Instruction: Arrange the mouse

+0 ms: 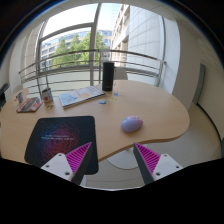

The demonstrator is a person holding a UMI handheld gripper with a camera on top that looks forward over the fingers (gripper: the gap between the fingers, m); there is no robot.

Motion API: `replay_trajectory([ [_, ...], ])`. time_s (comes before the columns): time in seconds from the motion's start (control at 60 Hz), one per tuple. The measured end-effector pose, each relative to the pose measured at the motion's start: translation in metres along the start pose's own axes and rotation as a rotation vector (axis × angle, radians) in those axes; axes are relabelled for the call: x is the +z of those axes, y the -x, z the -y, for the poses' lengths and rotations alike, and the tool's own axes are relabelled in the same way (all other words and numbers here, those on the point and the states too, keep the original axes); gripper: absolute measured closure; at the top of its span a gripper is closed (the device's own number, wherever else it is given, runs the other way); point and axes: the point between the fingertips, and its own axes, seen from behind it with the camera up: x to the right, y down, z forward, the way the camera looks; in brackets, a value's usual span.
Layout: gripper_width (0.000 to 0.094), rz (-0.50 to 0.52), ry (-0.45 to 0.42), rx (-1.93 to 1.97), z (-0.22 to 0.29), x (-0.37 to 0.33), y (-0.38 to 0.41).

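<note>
A pale lilac mouse (131, 124) lies on the light wooden table (150, 105), to the right of a dark mouse mat (62, 136) with a coloured print. My gripper (112, 160) hangs in front of the table's near edge, its fingers spread wide apart with nothing between them. The left finger's pink pad (78, 157) overlaps the mat's near right corner in view. The right finger's pad (150, 157) sits below and to the right of the mouse. The mouse is well beyond the fingertips.
A white keyboard (80, 96) lies at the back of the table, with a tall dark cylinder (108, 75) behind it. Small items (30, 102) sit at the far left. Windows with a railing stand behind the table.
</note>
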Motion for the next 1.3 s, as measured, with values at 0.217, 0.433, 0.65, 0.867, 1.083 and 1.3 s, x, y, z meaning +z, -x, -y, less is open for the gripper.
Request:
replay_trajectory([
  [0.217, 0.009, -0.009, 0.055, 0.081, 0.005, 0.108, -0.05],
  [0.433, 0.0097, 0.0, 0.063, 0.126, 0.037, 0.159, -0.06],
  [0.65, 0.0324, -0.011, 0.06, 0.07, 0.06, 0.196, -0.052],
  [0.867, 0.0465, -0.02, 0.044, -0.043, 0.066, 0.202, -0.047],
  [1.083, 0.0511, -0.06, -0.015, -0.041, 0.106, 0.159, -0.057],
  [1.3, 0.0516, 0.066, -0.211, 0.031, 0.192, 0.034, 0.031],
])
